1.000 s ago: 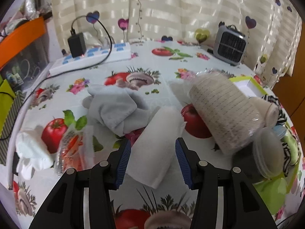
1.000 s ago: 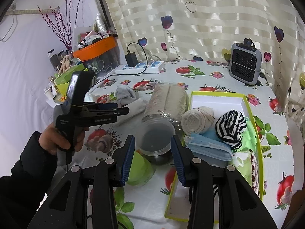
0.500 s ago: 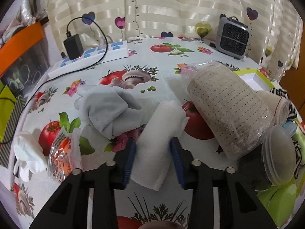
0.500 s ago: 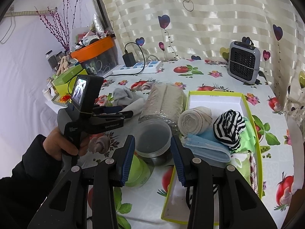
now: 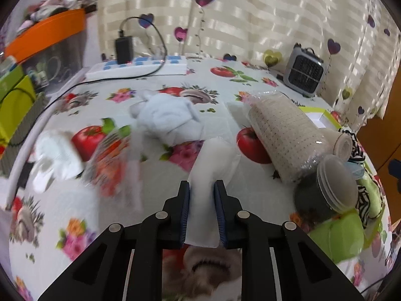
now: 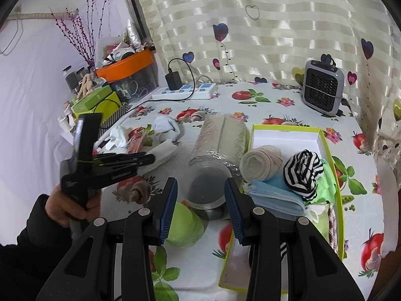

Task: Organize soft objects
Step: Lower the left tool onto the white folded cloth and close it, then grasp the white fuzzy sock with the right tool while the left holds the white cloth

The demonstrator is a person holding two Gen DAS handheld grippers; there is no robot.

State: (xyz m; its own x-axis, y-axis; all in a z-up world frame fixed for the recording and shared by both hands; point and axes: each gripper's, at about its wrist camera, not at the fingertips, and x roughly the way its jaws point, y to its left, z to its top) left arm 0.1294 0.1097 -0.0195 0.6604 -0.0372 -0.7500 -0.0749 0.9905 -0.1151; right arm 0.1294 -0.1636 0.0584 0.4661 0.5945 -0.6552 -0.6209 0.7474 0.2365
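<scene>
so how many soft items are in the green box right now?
4 visible: beige rolled bandage at the left, striped sock to its right, blue face mask in front, green cloth at the right wall. More may lie hidden underneath.

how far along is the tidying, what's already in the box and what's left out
Done: the beige roll, striped cloth and blue mask sit in the green box. In hand: the left hand-held gripper is closing on the white cloth. Left: the grey cloth and white glove still lie on the table.

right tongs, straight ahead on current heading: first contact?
Probably the clear lidded jar lying on the table, dead centre between the open right tongs. The green cup sits nearer but lower-left; depth unclear.
</scene>
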